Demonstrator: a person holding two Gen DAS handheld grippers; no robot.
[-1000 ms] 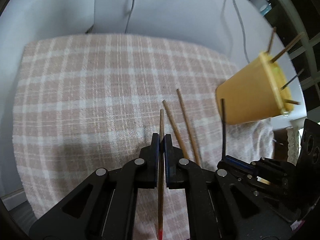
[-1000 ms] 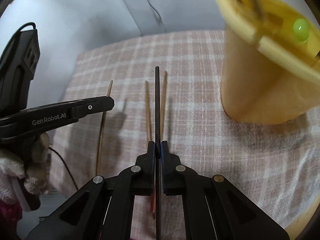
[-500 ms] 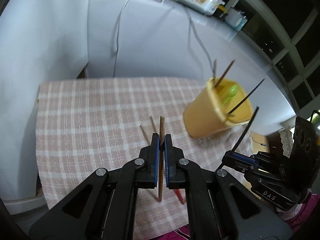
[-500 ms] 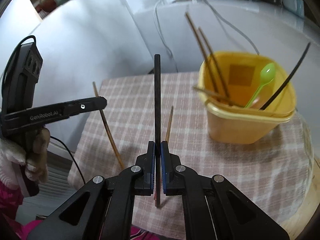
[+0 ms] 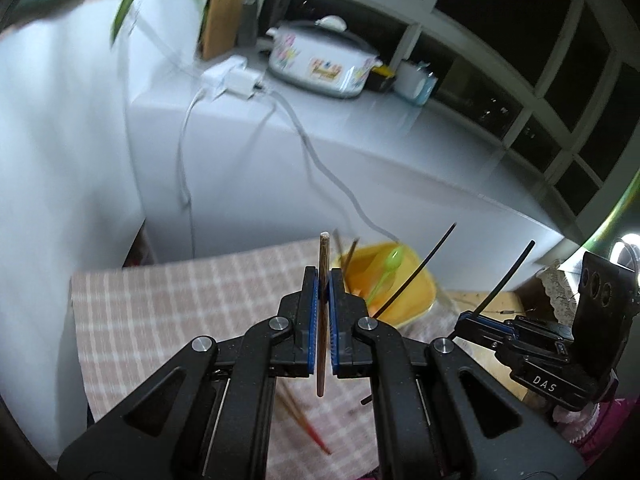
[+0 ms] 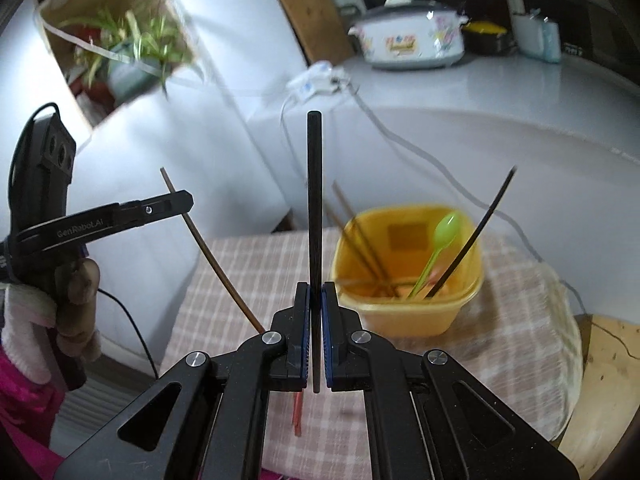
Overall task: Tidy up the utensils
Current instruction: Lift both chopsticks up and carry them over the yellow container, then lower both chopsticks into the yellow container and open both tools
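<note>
My left gripper (image 5: 322, 276) is shut on a brown wooden chopstick (image 5: 322, 252) and holds it upright above the checked cloth. My right gripper (image 6: 315, 292) is shut on a black chopstick (image 6: 314, 200), also upright. A yellow tub (image 6: 404, 316) stands on the cloth ahead, right of centre, holding a green spoon (image 6: 440, 240), a black chopstick (image 6: 480, 232) and several brown chopsticks. The tub also shows in the left wrist view (image 5: 412, 292). Two red-tipped chopsticks (image 5: 304, 420) lie on the cloth below the grippers. The right gripper shows in the left wrist view (image 5: 468, 320), and the left gripper in the right wrist view (image 6: 188, 202).
A pink checked cloth (image 6: 248, 264) covers the small table. Behind it stands a white counter (image 5: 280, 152) with cables, a power adapter (image 5: 236, 78) and a flowered cooker (image 5: 320, 64). A potted plant (image 6: 128, 52) is at the back left. Bare wood (image 6: 600, 380) shows at the right.
Both grippers have risen well above the cloth and tilted upward, each still holding its chopstick. The tub now appears lower and farther away.
</note>
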